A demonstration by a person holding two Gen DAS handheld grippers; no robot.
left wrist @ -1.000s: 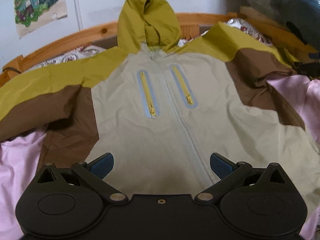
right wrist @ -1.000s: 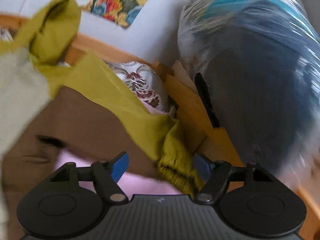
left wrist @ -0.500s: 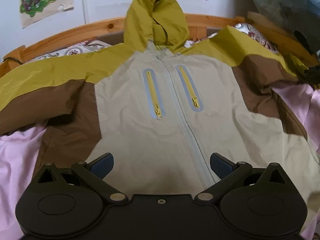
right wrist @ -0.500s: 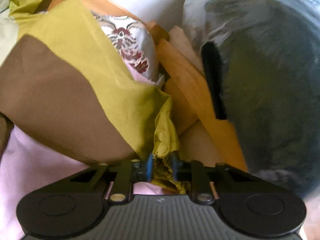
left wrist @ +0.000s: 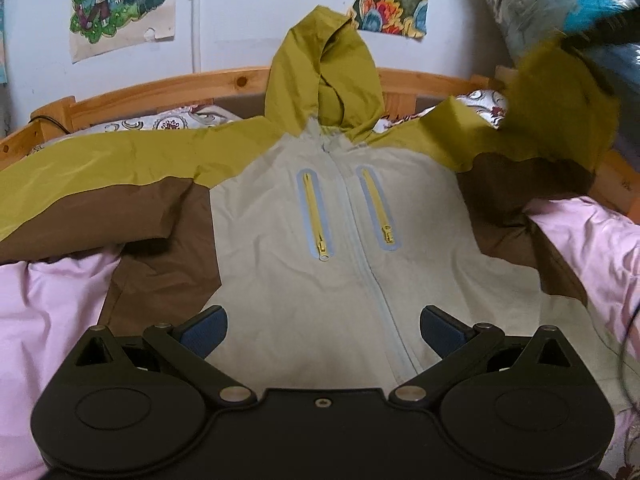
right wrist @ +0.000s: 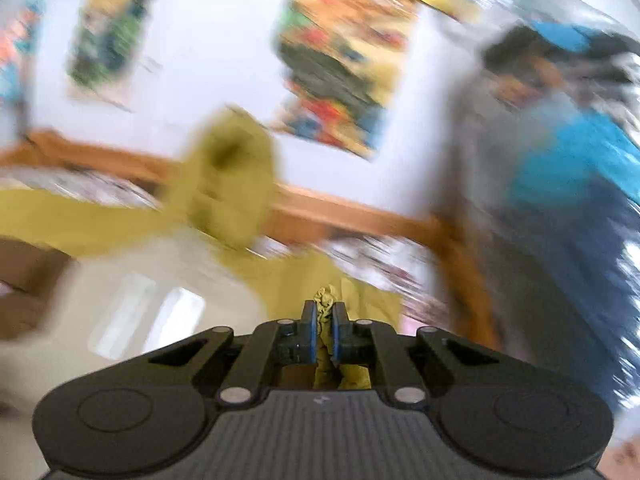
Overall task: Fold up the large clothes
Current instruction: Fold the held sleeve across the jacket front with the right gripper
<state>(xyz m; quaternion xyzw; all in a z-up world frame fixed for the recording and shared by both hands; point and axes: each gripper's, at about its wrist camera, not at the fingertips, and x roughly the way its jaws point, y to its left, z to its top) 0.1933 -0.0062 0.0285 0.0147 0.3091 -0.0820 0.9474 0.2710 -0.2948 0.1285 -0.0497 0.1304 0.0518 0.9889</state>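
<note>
One jacket (left wrist: 320, 248) here, front up on the bed (left wrist: 592, 240), with two yellow chest zips (left wrist: 316, 216) and one hood (left wrist: 324, 76) propped on the wooden headboard (left wrist: 160, 92). Two posters (left wrist: 120, 4) hang on the wall beyond. The left gripper (left wrist: 323, 330) hovers with fingers spread wide, the jacket's hem just ahead and below it. The right gripper (right wrist: 324, 330) is pinched tight on the yellow cuff (right wrist: 326, 300) bunched between its blue pads (right wrist: 309, 332). The left view alone shows that sleeve (left wrist: 560, 120) lifted off the bed, far right; the right view is blurred.
</note>
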